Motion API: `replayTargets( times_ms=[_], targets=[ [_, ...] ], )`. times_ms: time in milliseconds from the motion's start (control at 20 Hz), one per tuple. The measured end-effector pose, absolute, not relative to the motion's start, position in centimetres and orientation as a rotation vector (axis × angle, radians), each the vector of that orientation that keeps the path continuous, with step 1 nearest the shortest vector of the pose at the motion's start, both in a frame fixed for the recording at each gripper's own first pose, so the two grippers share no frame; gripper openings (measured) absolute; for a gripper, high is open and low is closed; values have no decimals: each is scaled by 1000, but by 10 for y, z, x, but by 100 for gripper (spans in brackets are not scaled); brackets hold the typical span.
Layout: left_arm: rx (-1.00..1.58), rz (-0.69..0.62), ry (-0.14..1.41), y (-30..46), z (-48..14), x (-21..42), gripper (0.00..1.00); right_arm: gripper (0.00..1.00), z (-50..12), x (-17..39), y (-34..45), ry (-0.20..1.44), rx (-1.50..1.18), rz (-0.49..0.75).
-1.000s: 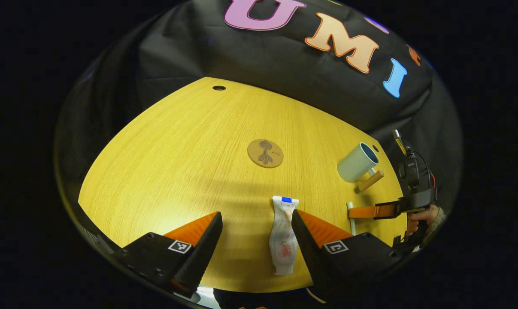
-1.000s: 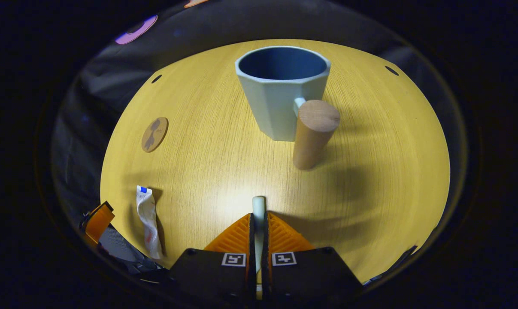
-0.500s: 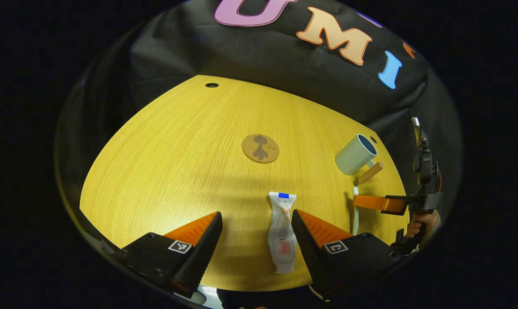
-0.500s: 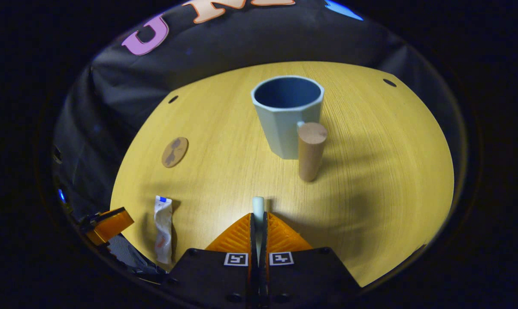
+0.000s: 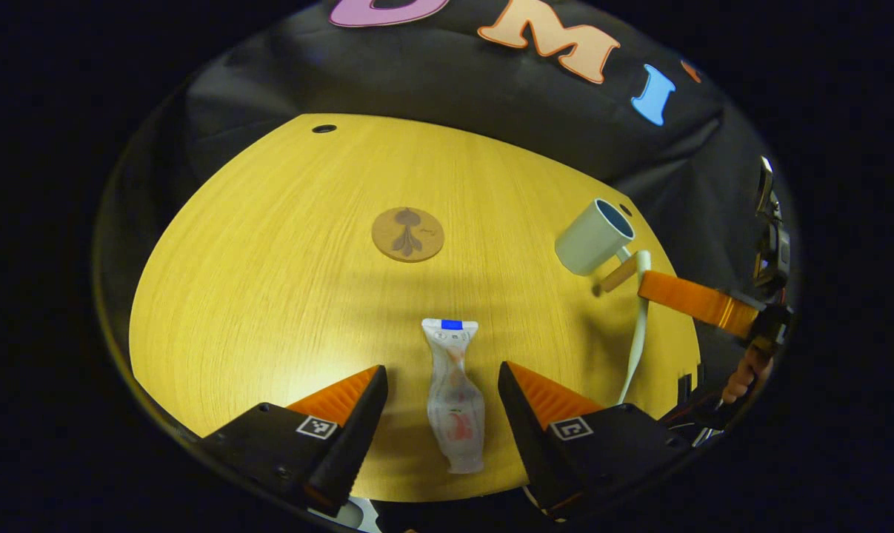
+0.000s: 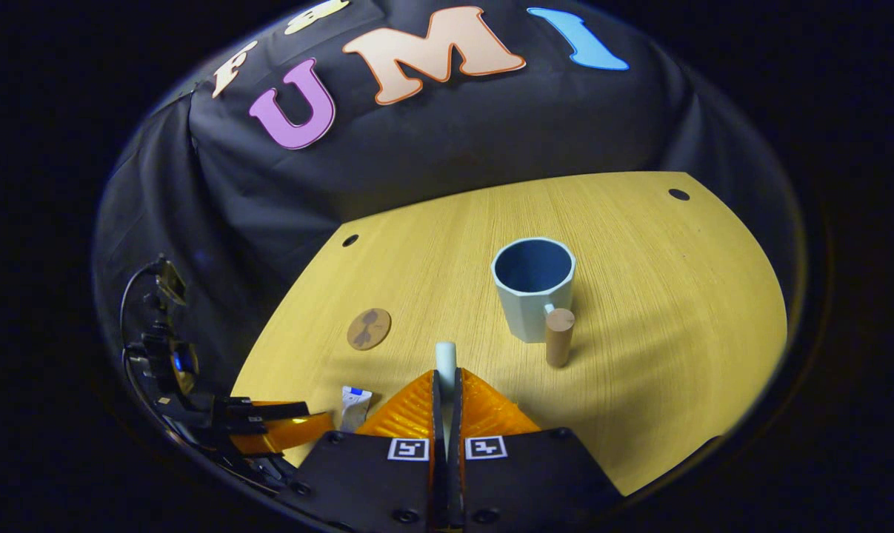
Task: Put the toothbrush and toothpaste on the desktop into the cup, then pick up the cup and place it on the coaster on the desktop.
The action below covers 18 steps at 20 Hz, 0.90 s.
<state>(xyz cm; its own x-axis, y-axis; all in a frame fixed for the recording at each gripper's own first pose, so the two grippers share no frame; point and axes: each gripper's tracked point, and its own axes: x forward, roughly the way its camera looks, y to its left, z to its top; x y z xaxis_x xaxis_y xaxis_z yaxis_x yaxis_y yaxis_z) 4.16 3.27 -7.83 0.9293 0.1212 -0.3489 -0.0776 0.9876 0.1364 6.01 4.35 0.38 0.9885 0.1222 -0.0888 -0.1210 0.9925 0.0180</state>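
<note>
— What's the left hand-held gripper (image 5: 439, 389) doing?
— Hanging spread wide, astride the toothpaste (image 5: 452, 396) lying low on the counter (image 5: 269, 266).
— And rightward?
— The right hand-held gripper (image 6: 445, 385) is pinching the toothbrush (image 6: 445, 357), lower centre, short of the cup (image 6: 532, 289); the coaster (image 6: 369, 329) is lying left.

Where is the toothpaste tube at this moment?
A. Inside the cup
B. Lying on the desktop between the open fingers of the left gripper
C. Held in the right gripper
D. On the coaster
B. In the left gripper view the toothpaste tube lies flat on the desktop between the spread fingers of the left gripper, which do not touch it; the right gripper holds the toothbrush instead.
</note>
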Motion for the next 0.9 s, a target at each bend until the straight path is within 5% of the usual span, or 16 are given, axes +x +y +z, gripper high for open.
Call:
replayTargets(
  times_ms=[100,300,400,550,700,900],
  targets=[
    [149,110,399,31,-83,50,78,3,14,53,44,50,19,138],
    [154,134,482,32,-97,66,78,3,24,43,39,-11,8,138],
    [126,149,508,35,-102,72,66,3,35,39,38,-46,10,139],
    [69,185,518,42,-102,76,67,4,54,36,35,-96,-4,135],
    [49,215,526,49,-103,77,37,3,74,38,32,-137,4,137],
    [46,203,528,46,-103,76,19,3,100,43,28,-188,37,147]
  ],
)
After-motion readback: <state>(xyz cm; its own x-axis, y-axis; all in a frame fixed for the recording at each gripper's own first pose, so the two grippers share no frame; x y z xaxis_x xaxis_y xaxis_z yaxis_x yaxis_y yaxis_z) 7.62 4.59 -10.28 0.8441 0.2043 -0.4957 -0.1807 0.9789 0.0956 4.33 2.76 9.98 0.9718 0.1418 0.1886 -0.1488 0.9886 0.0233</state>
